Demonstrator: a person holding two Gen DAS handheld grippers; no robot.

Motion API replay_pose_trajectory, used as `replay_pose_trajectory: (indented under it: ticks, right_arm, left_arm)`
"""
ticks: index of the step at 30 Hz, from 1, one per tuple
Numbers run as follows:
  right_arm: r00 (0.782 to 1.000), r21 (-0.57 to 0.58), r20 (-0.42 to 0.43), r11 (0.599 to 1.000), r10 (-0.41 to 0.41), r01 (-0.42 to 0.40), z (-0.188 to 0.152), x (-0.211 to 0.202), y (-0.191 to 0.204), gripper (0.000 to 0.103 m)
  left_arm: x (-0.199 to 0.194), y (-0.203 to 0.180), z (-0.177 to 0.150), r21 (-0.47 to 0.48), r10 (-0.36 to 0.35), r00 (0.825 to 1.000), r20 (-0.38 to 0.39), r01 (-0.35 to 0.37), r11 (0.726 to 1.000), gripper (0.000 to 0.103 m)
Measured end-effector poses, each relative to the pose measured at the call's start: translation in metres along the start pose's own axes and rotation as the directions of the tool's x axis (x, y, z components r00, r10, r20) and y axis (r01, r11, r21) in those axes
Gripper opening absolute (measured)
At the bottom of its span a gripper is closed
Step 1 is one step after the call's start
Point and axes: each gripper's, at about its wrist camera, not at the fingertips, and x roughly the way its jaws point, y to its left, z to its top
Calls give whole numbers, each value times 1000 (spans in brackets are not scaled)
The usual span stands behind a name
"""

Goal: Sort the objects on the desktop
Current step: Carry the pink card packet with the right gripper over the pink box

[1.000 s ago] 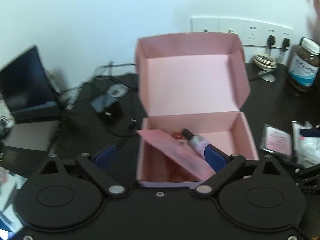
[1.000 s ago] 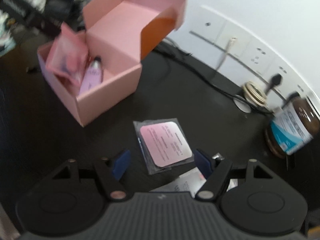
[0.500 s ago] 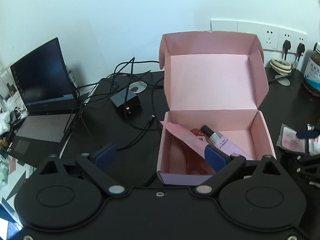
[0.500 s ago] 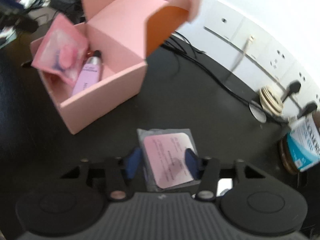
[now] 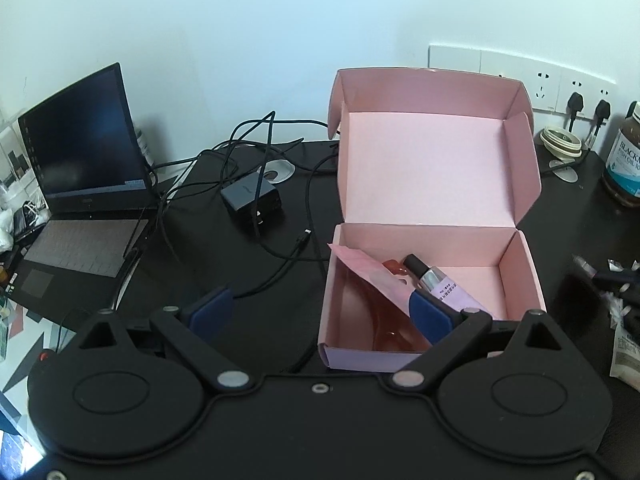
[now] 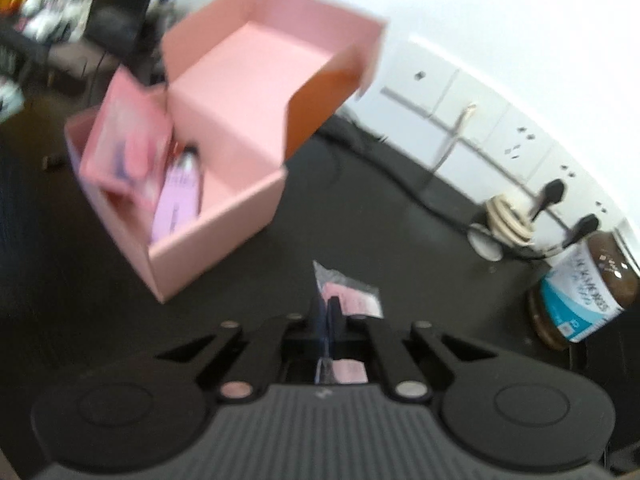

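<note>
An open pink box (image 5: pixel 524 268) sits on the black desk with its lid upright. Inside lie a lilac tube (image 5: pixel 448 286) and a pink packet (image 5: pixel 372 276) leaning on the left wall. My left gripper (image 5: pixel 320 308) hangs open in front of the box, holding nothing. In the right wrist view, my right gripper (image 6: pixel 328 312) is shut on a small clear sachet with a pink label (image 6: pixel 356 300), pinched edge-on just above the desk. The box (image 6: pixel 224 224) lies to its upper left, with the tube (image 6: pixel 180 196) showing inside.
A laptop (image 5: pixel 80 152) stands at the left. A black charger (image 5: pixel 252 196) and tangled cables lie between it and the box. A brown supplement bottle (image 6: pixel 584 280), a tape roll (image 5: pixel 560 142) and wall sockets are at the right. White packets (image 5: pixel 628 356) lie at the right edge.
My right gripper's jaws have closed from wide apart onto the sachet, which now stands on edge between them instead of lying flat. The left gripper stays open.
</note>
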Motion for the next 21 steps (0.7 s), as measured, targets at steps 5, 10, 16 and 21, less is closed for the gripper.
replay_pose_trajectory:
  ticks: [5, 10, 16, 21]
  right_arm:
    - [993, 236, 100, 968, 57, -79, 16, -30, -25, 2]
    - [963, 329, 226, 919, 148, -218, 33, -50, -31, 2]
    - [924, 140, 295, 945, 245, -295, 58, -61, 5, 2]
    - [930, -151, 282, 968, 235, -199, 75, -42, 57, 2]
  left_arm:
    - [5, 6, 0, -31, -18, 1000, -21, 17, 999, 96]
    - [7, 8, -4, -36, -24, 999, -31, 23, 999, 96]
    - [10, 12, -11, -40, -28, 998, -55, 25, 999, 96]
    - [9, 17, -16, -19, 6, 999, -53, -7, 1000, 96]
